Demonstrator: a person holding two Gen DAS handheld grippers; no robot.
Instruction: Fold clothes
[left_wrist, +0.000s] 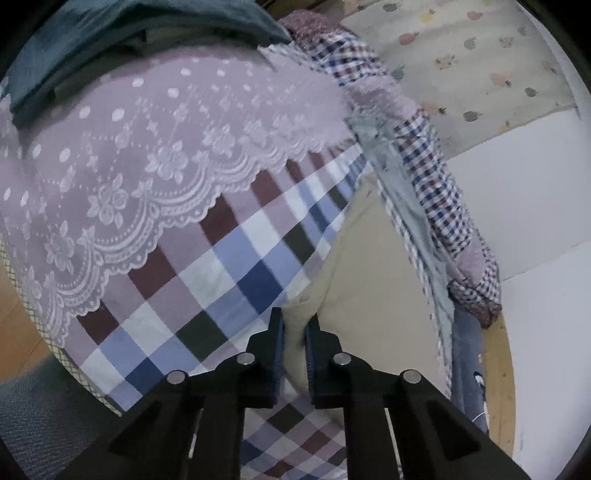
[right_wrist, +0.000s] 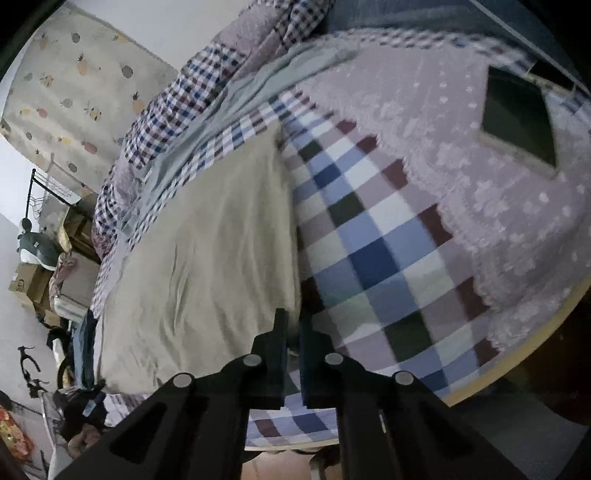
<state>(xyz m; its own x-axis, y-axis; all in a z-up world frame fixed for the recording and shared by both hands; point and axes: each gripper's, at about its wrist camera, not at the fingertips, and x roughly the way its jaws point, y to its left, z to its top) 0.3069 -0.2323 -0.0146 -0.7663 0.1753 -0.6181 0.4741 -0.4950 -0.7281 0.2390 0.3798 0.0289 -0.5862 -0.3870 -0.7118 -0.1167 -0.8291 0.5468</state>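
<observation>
Left wrist view: the beige garment (left_wrist: 354, 266) is being pinched by the left hand-held gripper (left_wrist: 294, 325); the right hand-held gripper (right_wrist: 293, 328) is likewise pinching its edge. Both corners should be carried level, kept taut.

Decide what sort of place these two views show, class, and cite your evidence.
Probably a bedroom at home: a bed with a checked sheet, a lilac lace-edged cover, a fruit-print wall hanging and stacked cardboard boxes.
</observation>
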